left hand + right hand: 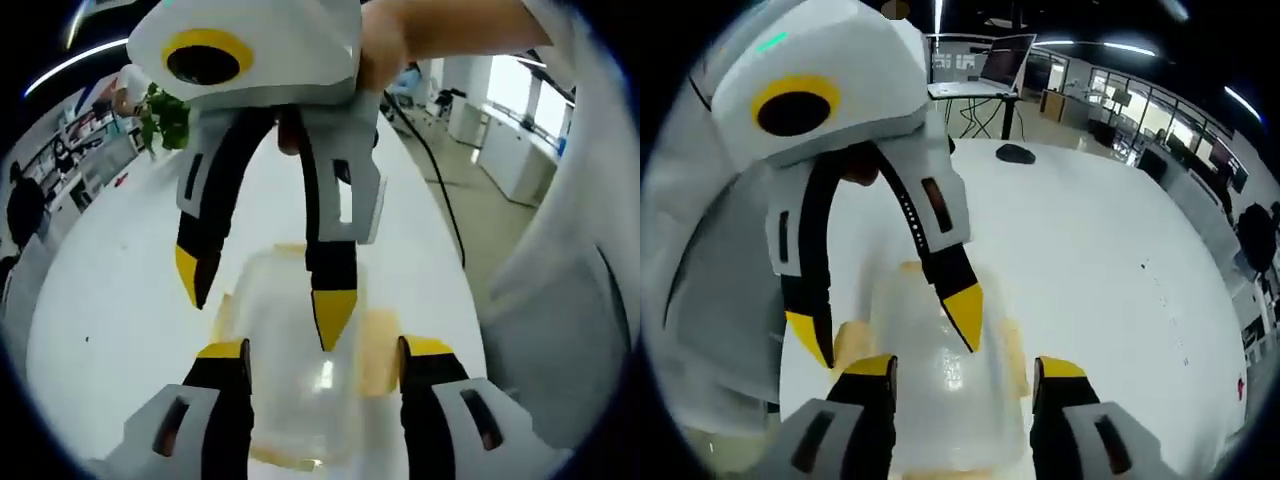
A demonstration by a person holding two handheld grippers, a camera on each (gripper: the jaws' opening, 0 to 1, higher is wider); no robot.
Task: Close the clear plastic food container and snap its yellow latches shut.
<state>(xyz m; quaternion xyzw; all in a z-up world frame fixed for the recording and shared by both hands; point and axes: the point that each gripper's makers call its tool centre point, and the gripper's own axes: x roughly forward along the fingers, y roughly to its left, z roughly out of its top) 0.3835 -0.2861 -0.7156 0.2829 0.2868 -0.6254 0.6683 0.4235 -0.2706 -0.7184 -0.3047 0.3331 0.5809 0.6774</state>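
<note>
Container: clear plastic food container (300,370) lies on the white counter (120,330), between both pairs of tongs; lid seems down, though not certainly.
Handling: likely light, thin-walled and slippery; it would flex and skid, so press on the lid rim and pinch at the latches.
Latches: yellow latches (378,352) at the sides, about 3 and 9 o'clock; blurred, snapped or not unclear.
Left tongs (322,352): parted wide, straddling the container, gripping nothing.
Right tongs (962,368): likewise spread, empty.
Hidden: container's near end cut off below.
</note>
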